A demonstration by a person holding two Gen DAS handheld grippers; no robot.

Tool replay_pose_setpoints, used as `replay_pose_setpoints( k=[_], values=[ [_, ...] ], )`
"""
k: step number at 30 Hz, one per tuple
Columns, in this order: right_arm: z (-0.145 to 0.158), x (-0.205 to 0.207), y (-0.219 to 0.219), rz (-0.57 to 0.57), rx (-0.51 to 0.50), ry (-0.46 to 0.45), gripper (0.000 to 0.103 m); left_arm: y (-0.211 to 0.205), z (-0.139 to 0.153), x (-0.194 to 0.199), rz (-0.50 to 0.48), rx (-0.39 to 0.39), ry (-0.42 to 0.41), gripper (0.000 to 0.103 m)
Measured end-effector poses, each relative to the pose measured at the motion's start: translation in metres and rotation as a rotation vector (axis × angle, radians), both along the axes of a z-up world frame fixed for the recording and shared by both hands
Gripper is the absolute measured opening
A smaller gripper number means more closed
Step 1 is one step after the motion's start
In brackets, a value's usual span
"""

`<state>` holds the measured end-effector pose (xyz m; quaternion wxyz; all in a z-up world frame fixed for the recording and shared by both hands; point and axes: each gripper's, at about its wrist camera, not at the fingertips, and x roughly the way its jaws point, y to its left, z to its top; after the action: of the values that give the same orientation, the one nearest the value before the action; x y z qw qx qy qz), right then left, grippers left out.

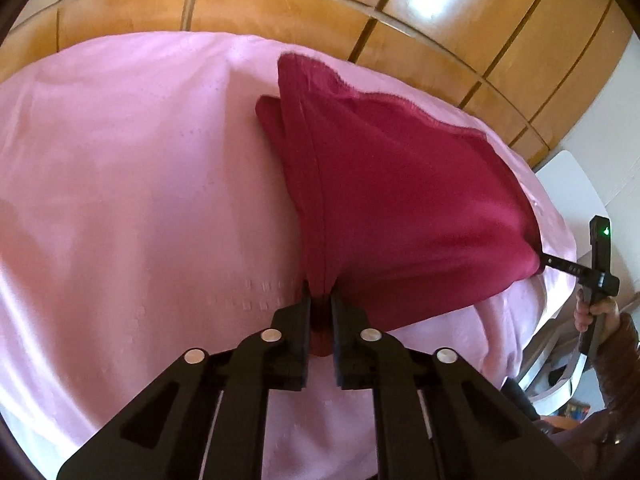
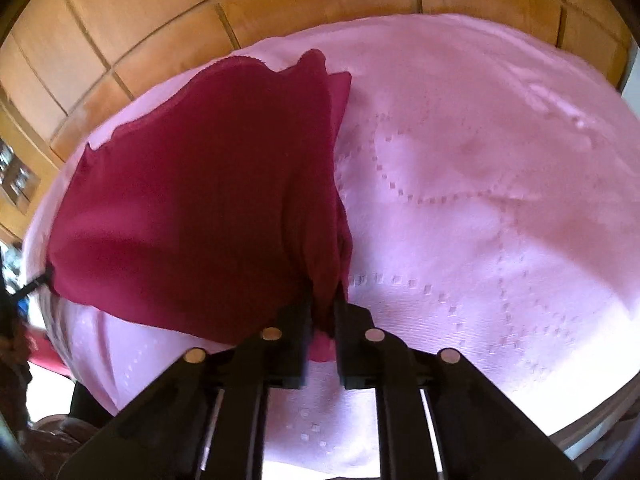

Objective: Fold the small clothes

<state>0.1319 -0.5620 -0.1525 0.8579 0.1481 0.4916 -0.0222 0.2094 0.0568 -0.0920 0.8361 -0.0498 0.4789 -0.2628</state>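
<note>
- Your left gripper [image 1: 320,300], at the bottom centre of its view, is pinched tight on a gathered corner of the garment [image 1: 384,184].
- Your right gripper [image 2: 323,304], bottom centre of its own view, clamps another bunched corner of it [image 2: 200,208]; its jaws stand slightly wider.
- Between the two grips, the dark red garment hangs in the middle of both frames, its far edge trailing on the pink cloth [image 1: 132,168].
- Behind the cloth, wood panels [image 1: 280,4] fill the top.
- At the right edge of the left view you see your hand [image 1: 600,312] holding the right gripper.

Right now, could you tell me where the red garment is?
The red garment hangs over the pink cloth, stretched between the left gripper and the right gripper, each pinching a near corner.
</note>
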Motion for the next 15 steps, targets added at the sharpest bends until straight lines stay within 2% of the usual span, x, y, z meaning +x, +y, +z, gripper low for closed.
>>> replay_pose_setpoints(
  k=[2,4,7,9,11,13,15],
  values=[
    [0.011,-0.001,0.002,-0.021,-0.066,-0.003,0.043,-0.001,0.009,0.000,0.019,-0.008,-0.013,0.011],
    [0.026,0.003,0.010,-0.044,-0.072,-0.054,0.044,0.000,0.022,-0.007,0.050,-0.038,-0.045,0.011],
    [0.050,0.013,0.031,-0.015,-0.060,-0.153,0.055,-0.005,0.037,-0.007,0.069,-0.079,-0.105,0.011],
    [0.055,0.021,0.049,0.036,-0.055,-0.175,0.058,-0.018,0.037,-0.007,0.047,-0.058,-0.127,0.011],
    [0.050,0.037,0.072,0.101,-0.082,-0.171,0.062,-0.032,0.026,-0.006,0.029,0.003,-0.106,0.011],
    [0.030,0.052,0.094,0.151,-0.115,-0.124,0.068,-0.041,0.006,-0.004,0.012,0.062,-0.075,0.011],
    [0.003,0.059,0.106,0.171,-0.154,-0.069,0.071,-0.037,-0.002,-0.004,0.024,0.050,-0.064,0.011]
  ],
)
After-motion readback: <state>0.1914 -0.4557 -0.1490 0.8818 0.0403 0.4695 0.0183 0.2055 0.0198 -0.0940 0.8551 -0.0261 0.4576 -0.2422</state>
